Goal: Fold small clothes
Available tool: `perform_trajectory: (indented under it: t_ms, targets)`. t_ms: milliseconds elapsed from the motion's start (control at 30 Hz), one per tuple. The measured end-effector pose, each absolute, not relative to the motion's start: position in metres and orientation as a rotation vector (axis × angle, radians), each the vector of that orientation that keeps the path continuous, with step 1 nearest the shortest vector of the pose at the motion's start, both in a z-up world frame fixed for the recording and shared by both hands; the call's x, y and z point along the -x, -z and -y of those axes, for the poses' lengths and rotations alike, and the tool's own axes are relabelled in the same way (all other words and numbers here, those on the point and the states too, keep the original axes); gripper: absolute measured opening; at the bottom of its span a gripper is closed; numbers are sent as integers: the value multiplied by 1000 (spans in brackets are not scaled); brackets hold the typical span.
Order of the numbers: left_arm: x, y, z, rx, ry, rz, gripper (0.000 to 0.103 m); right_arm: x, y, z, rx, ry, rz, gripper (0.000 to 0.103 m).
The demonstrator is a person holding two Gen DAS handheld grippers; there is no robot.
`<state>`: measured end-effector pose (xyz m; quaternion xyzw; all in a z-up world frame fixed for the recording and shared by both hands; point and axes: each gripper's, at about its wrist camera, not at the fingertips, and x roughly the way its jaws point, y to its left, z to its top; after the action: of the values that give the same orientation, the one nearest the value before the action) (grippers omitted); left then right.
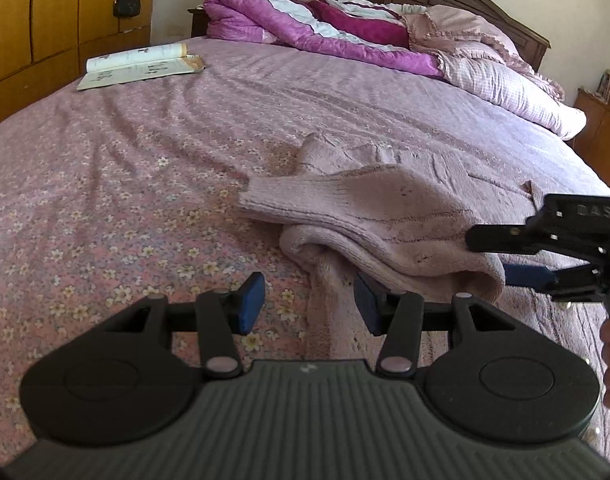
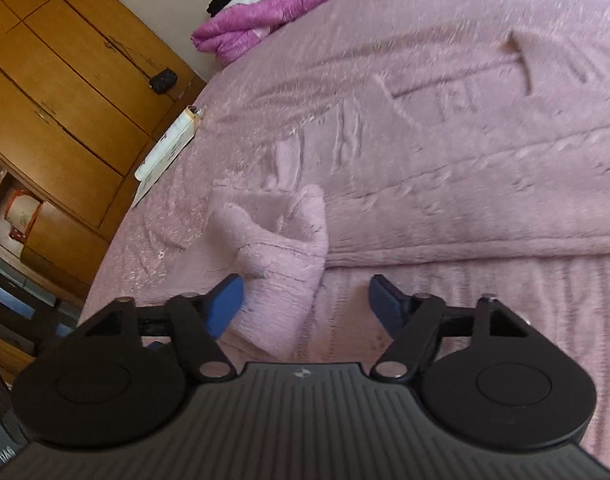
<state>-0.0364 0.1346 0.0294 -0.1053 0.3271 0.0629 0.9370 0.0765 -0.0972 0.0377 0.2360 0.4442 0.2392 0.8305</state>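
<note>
A pale pink knitted sweater (image 1: pixel 385 204) lies on the bed, partly folded, with a sleeve laid across its body. My left gripper (image 1: pixel 309 302) is open just in front of the sweater's near folded edge, its right pad under the fold. My right gripper (image 1: pixel 493 256) shows at the right edge of the left wrist view, its fingers apart at the sweater's right side. In the right wrist view the right gripper (image 2: pixel 305 300) is open, with the sleeve end (image 2: pixel 277 236) just ahead of its left pad. The sweater's body (image 2: pixel 465 160) fills that view.
The bed has a pink flowered sheet (image 1: pixel 105 200). An open book (image 1: pixel 141 66) lies at its far left. A bunched purple and white quilt (image 1: pixel 305 20) and a pink pillow (image 1: pixel 505 80) lie at the head. Wooden wardrobes (image 2: pixel 65 100) stand beside the bed.
</note>
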Motion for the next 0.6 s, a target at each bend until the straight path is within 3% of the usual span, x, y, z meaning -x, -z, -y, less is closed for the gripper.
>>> perform_trajectory:
  t_ms: [33,100,167,600]
  targets:
    - [36,-29,-134,209,-129,-669,51,-78,-37,94,-506,-514,-951,65]
    - [35,-29,-132,207,-127,-667,51,-83,-36,89,-508,-539,-977,33]
    - [34,-28,-131,207,-121,-665,51,-86,-37,82,-479,-549,-995,16]
    - [13,-24,-135,203,-136,-670,51,-72,-140,91,-116,-542,-670,13]
